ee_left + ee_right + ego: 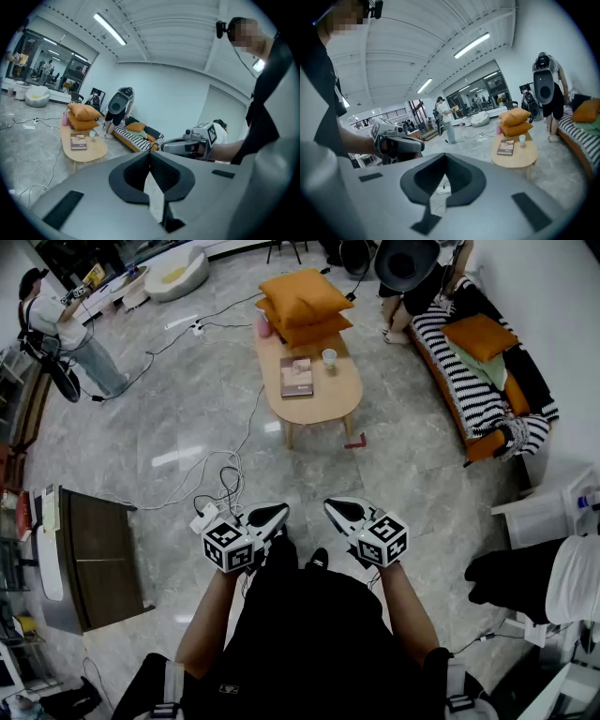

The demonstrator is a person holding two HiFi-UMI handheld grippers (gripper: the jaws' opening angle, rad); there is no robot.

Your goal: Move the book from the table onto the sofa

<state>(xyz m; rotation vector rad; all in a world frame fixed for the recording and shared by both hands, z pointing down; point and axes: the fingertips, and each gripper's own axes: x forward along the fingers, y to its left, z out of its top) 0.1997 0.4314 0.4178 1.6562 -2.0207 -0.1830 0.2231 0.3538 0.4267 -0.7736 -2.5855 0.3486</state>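
Observation:
A brown book (296,376) lies flat on the oval wooden coffee table (323,401), beside a white cup (329,356); the book (78,141) shows small in the left gripper view, and the book (506,147) in the right gripper view too. The striped sofa (473,390) with an orange cushion (479,336) stands along the right wall. My left gripper (271,515) and right gripper (337,509) are held close to my body, far from the table, both shut with nothing between the jaws.
Two orange cushions (303,306) are stacked at the table's far end. Cables (220,479) and a power strip (203,518) lie on the marble floor ahead of me. A dark cabinet (101,554) stands left. People stand at the far left (66,329) and near the sofa (412,296).

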